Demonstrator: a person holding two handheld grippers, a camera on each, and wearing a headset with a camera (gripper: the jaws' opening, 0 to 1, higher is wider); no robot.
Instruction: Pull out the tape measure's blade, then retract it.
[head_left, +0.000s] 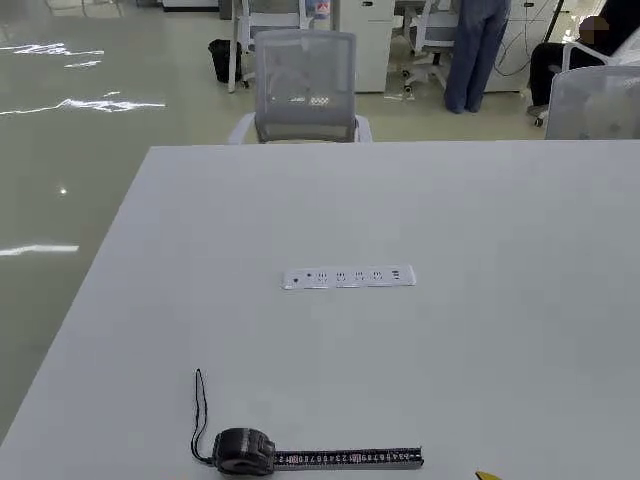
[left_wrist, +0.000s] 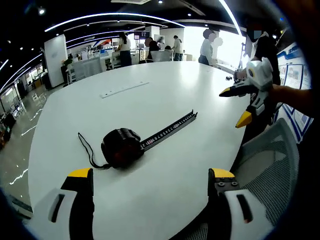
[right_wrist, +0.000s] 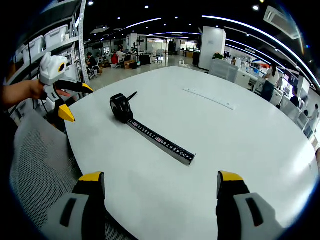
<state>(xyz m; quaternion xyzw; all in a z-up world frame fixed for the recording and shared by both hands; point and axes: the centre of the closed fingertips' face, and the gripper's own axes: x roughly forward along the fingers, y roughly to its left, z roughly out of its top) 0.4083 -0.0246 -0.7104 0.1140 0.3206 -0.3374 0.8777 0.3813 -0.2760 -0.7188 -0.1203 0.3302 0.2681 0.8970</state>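
Note:
A black tape measure lies near the white table's front edge. Its blade is drawn out a short way to the right, and its wrist strap trails toward the table's middle. The case and blade lie ahead of my left gripper, which is open and holds nothing. My right gripper is open too, hanging off the table's edge, with the blade and case ahead of it. Each gripper shows in the other's view, hand-held and open: right, left. A yellow fingertip peeks in at the bottom.
A white power strip lies flat at the table's middle. A grey mesh chair stands at the far side, and another mesh chair sits under my grippers at the near edge. People stand and sit in the background.

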